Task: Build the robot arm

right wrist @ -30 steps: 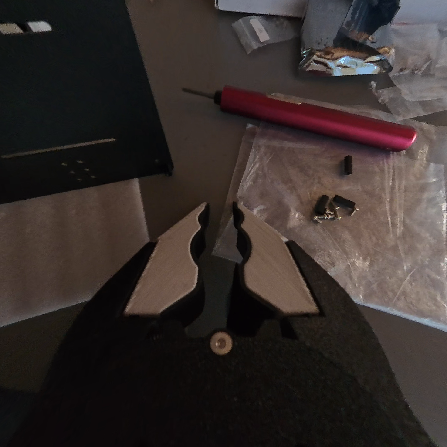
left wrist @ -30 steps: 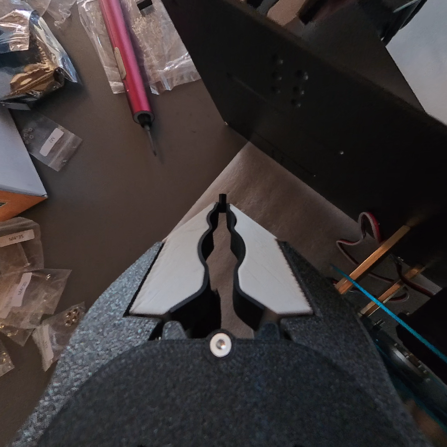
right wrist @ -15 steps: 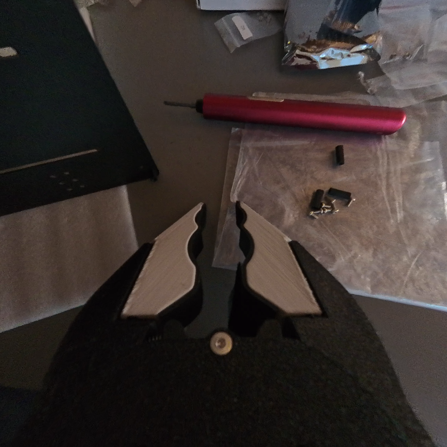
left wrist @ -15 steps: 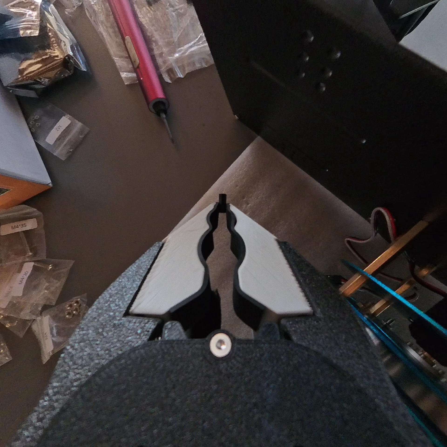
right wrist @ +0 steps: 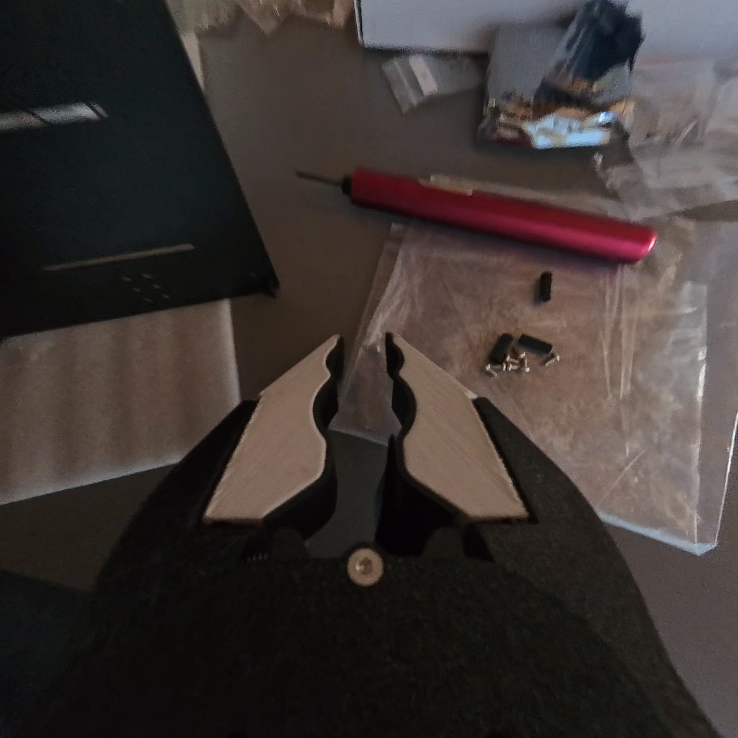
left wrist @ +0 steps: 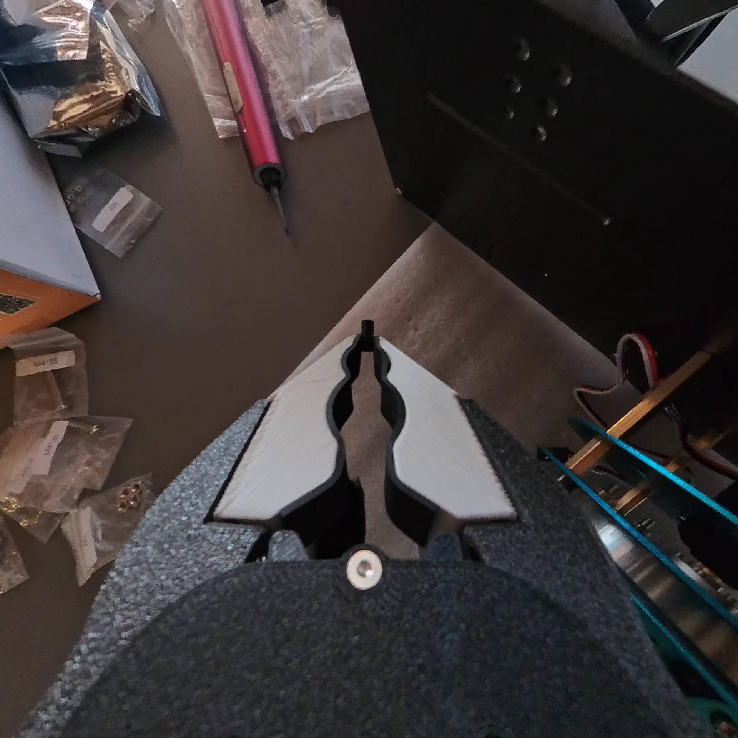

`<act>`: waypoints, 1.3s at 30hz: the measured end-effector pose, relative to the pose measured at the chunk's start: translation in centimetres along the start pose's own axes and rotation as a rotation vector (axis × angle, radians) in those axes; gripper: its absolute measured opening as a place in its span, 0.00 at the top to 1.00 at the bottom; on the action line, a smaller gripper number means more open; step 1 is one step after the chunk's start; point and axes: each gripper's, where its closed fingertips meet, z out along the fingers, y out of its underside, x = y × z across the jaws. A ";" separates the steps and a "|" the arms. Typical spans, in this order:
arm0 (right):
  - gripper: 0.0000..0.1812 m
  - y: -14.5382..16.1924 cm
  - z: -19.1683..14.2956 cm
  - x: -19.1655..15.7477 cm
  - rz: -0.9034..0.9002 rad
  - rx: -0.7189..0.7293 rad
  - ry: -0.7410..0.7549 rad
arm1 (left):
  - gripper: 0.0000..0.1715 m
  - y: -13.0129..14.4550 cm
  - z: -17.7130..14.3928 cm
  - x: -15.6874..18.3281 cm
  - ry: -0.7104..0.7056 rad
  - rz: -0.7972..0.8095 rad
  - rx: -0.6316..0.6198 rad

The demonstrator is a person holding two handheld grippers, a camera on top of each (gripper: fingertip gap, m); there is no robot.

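Observation:
My left gripper (left wrist: 366, 342) is shut on a small black standoff (left wrist: 366, 328) that sticks out past the tips. It hangs over a grey foam sheet (left wrist: 459, 319), near a black metal panel (left wrist: 539, 139). My right gripper (right wrist: 362, 339) is open and empty, held over the near left edge of a clear plastic bag (right wrist: 559, 399). On that bag lie several black standoffs (right wrist: 523, 345) and small screws (right wrist: 511, 364). A red electric screwdriver (right wrist: 503, 213) lies beyond the bag; it also shows in the left wrist view (left wrist: 245, 92).
Small labelled bags of hardware (left wrist: 44, 439) lie at the left, with an orange and white box (left wrist: 32, 247) and a silver foil bag (left wrist: 80, 80). At the right stands an assembly with blue plates (left wrist: 639, 491), brass posts and red-white wires (left wrist: 639, 363). Across from one pair of fingers to the other is roughly 15 cm. Between my right fingertips and the red electric screwdriver (right wrist: 503, 213) there is roughly 9 cm. It turns up in the left wrist view (left wrist: 232, 33) as well.
My left gripper has moved on over the foam toward the black panel, still holding the standoff. My right gripper has opened a little wider and its view has shifted left and blurred.

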 end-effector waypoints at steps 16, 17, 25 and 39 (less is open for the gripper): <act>1.00 1.4 1.2 0.0 -0.085 -0.128 0.040 | 0.97 -0.3 -0.1 0.1 -0.001 -0.005 0.021; 1.00 1.4 1.2 0.0 -0.068 -0.117 0.029 | 0.97 -0.3 -0.1 0.0 -0.001 -0.008 0.023; 0.95 0.8 0.6 -0.1 0.054 -0.061 -0.079 | 0.97 -0.3 -0.2 -0.2 -0.010 -0.024 0.031; 0.98 0.3 -0.2 2.6 -0.145 -0.104 0.156 | 0.97 -0.2 -0.1 -0.5 -0.022 -0.045 0.033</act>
